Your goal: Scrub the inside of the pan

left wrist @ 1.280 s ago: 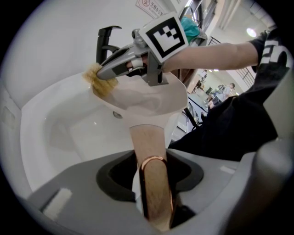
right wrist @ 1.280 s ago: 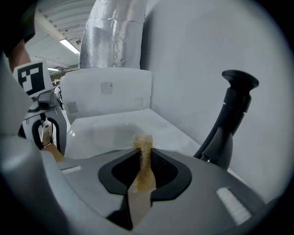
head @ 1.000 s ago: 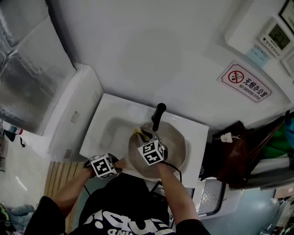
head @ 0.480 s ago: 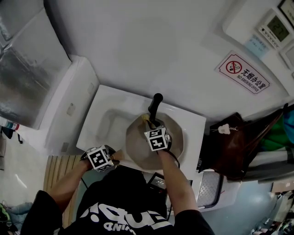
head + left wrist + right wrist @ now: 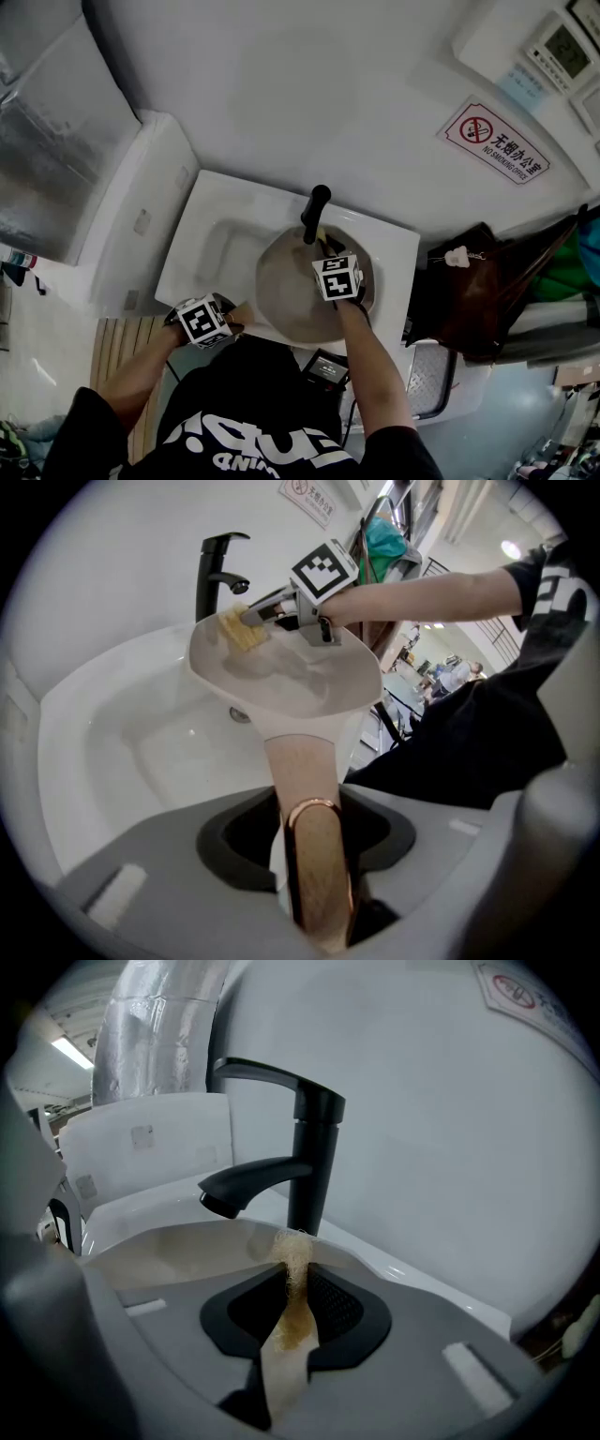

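since the earlier frame the right gripper (image 5: 325, 248) has been carried across the round beige pan (image 5: 281, 300), from left of centre to the far rim beside the black faucet (image 5: 315, 211). its jaws are pinched on a yellow fibrous scrub pad (image 5: 239, 628). the pan is held over the white sink (image 5: 211, 262) by the left gripper (image 5: 314, 844), whose jaws are clamped on the beige, copper-tipped handle (image 5: 302, 771); its long axis runs straight away from them. most of the pan's inside lies back toward the person from the pad. in the head view the pad's contact is hidden under the marker cube.
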### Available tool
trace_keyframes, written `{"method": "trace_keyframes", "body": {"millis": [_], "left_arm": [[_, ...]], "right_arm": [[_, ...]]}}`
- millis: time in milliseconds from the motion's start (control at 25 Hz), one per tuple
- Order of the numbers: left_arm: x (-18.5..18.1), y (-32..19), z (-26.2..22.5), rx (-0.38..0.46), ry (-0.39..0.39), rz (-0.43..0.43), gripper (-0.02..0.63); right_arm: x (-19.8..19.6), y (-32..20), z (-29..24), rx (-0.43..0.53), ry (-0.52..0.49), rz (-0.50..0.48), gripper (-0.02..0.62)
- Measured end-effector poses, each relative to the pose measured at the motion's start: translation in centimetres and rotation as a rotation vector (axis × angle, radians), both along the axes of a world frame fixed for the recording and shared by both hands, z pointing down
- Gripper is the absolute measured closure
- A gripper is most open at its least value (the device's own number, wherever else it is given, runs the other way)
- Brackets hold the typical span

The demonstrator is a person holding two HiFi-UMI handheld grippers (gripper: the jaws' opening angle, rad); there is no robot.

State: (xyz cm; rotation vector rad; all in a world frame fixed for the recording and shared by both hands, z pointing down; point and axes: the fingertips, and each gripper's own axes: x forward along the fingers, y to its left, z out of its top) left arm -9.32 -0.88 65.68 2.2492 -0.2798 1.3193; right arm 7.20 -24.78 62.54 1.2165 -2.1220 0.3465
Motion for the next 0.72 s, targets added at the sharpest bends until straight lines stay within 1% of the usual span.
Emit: {"method": "trace_keyframes", "body": {"millis": [160, 320, 400, 520, 720], "left_arm": [[0.0, 0.0, 0.0, -0.001, -0.001, -0.002, 0.433], [0.1, 0.0, -0.1, -0.001, 0.003, -0.005, 0.433], [0.2, 0.0, -0.1, -0.001, 0.003, -0.005, 0.433], [0.2, -0.1, -0.2, 0.002, -0.002, -0.002, 0.433], [0.1, -0.1, -0.1, 0.003, -0.005, -0.002, 0.434]], "right_arm": [[2.0, -0.1, -0.4, 0.001, 0.036, 0.04, 0.525], [3.8, -0.1, -1.3, -0.002, 0.085, 0.059, 0.525], [4.3, 0.1, -1.7, -0.008, 0.099, 0.059, 0.525], [5.0, 0.5, -2.1, -0.018, 0.154, 0.047, 0.525], [7.4, 1.6, -2.8, -0.049, 0.232, 0.047, 0.525]]}}
